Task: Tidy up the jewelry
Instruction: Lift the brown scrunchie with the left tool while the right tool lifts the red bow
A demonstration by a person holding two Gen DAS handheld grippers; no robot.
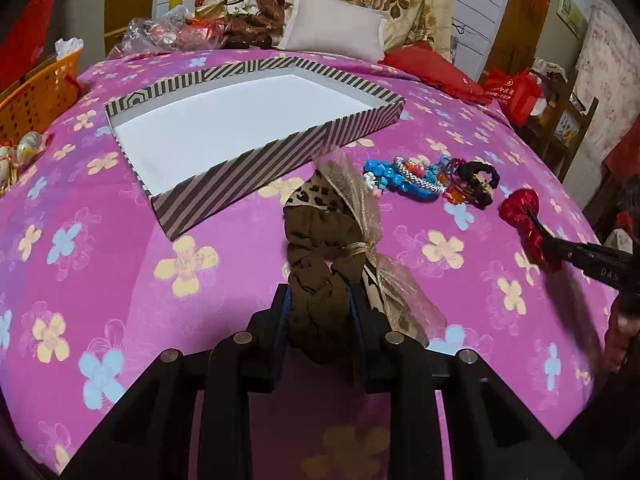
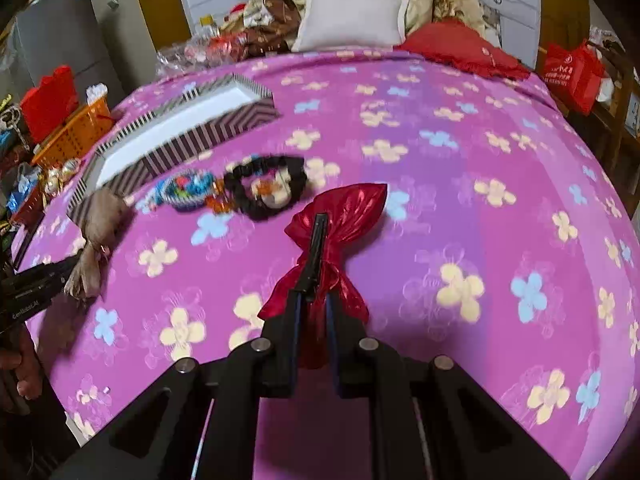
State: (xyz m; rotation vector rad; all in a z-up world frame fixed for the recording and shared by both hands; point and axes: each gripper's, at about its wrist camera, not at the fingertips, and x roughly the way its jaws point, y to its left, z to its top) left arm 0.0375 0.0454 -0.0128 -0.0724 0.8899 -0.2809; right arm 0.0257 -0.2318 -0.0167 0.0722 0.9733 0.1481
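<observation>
Pink bedspread with yellow and blue flowers [image 1: 120,240] covers the bed under both your grippers, and a white pillow [image 1: 334,26] and a red cushion [image 2: 460,48] lie at the far end. On the bedspread, at about ten o'clock in the left wrist view, sits the shallow striped cardboard box with a white inside [image 1: 248,168]; nothing shows inside it.

Your left gripper [image 1: 320,304] has its fingers clamped on the brown scrunchie with leopard print and a sheer beige bow [image 1: 320,236], which sticks out toward twelve o'clock, near the box's closest corner.

Your right gripper [image 2: 316,280] has its fingers pressed together on the shiny red fabric bow [image 2: 344,216], which spreads out on both sides of the fingers. In the left wrist view this bow appears at three o'clock.

Between the two held pieces, on the bedspread, lies the small heap of blue and multicoloured bead bracelets [image 1: 404,178], and touching it is the black scrunchie with a small charm [image 1: 480,184]. This heap is just beside the box's long striped wall.

An orange plastic basket [image 1: 36,92] stands at the bed's edge at nine o'clock.
</observation>
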